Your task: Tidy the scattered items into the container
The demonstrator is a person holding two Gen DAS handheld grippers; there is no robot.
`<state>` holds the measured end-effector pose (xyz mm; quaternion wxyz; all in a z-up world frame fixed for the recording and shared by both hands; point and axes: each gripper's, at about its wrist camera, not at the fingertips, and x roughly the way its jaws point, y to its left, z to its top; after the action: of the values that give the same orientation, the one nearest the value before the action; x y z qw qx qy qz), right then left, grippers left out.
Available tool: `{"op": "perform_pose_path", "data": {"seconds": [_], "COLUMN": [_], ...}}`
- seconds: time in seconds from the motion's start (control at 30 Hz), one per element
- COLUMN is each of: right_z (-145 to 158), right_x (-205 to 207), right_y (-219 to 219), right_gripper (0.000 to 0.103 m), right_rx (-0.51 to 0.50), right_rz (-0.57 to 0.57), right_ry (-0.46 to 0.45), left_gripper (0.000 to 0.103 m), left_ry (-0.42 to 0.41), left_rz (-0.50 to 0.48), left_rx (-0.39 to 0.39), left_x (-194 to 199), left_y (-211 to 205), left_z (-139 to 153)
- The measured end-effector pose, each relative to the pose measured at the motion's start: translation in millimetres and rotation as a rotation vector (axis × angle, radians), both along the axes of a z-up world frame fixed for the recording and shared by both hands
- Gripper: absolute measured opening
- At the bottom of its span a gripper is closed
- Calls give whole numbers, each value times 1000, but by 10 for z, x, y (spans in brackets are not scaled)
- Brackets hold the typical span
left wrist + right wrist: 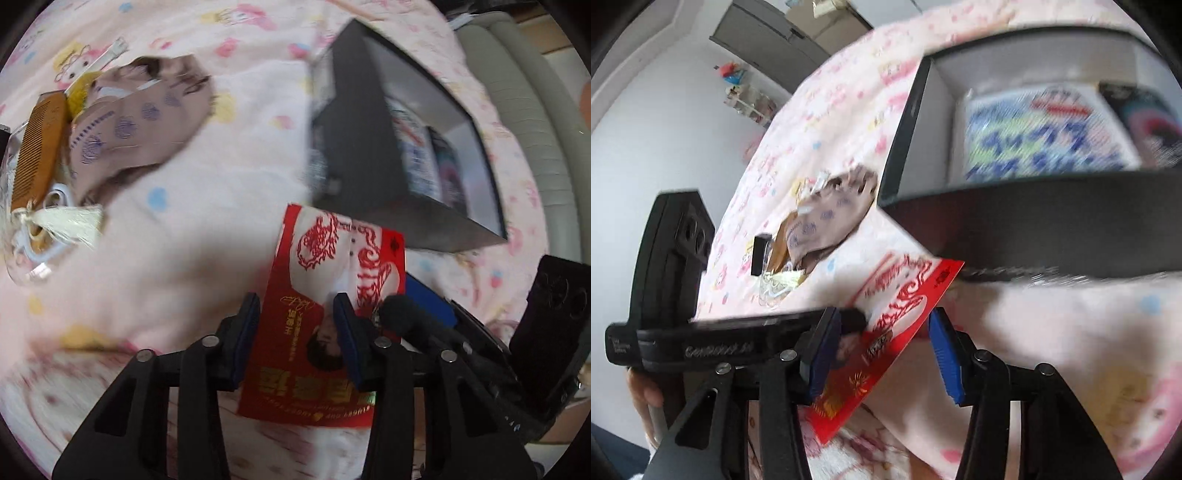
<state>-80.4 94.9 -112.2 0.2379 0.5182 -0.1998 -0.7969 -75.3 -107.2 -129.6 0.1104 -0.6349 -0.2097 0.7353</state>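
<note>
Fingers [255, 314] astride glossy red card [332, 258]

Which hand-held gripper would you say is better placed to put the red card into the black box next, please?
Probably the left hand-held gripper: the red card lies between its jaws, near the black box. The right hand-held gripper has only the card's edge near one finger.

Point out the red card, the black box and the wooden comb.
red card [325, 288], left wrist view, its white middle.
black box [369, 155], left wrist view, its dark outer wall.
wooden comb [38, 147], left wrist view, its teeth.
</note>
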Motion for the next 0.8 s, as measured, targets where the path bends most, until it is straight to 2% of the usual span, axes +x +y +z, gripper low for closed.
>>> {"op": "perform_pose_path", "data": {"seconds": [0.07, 0.2, 0.33, 0.5, 0.63, 0.7, 0.8], "right_z": [106, 252, 225, -71, -60, -87, -144], "right_x": [87, 256, 360, 335, 385, 396, 427], "right_y": [150, 483, 831, 1021, 1061, 1083, 1132], "right_gripper": [47, 47, 47, 47, 47, 47, 47], "right_rx": [4, 10, 45, 89, 127, 141, 121], "right_rz": [-12, -50, -94, -146, -175, -184, -190], "right_ry": [29, 70, 53, -96, -76, -79, -106], "left_gripper": [31, 31, 31, 31, 31, 32, 34], "left_ry": [39, 93, 94, 71, 168, 176, 145], "left_rz": [-13, -72, -113, -154, -168, -180, -186], "left_rx": [14, 39, 55, -6, -86, -51, 15], "left_x": [101, 184, 121, -31, -51, -86, -202], "left_y": [138, 510, 810, 1080, 1114, 1078, 1028], "left_z": [117, 250, 152, -11, 69, 23, -148]}}
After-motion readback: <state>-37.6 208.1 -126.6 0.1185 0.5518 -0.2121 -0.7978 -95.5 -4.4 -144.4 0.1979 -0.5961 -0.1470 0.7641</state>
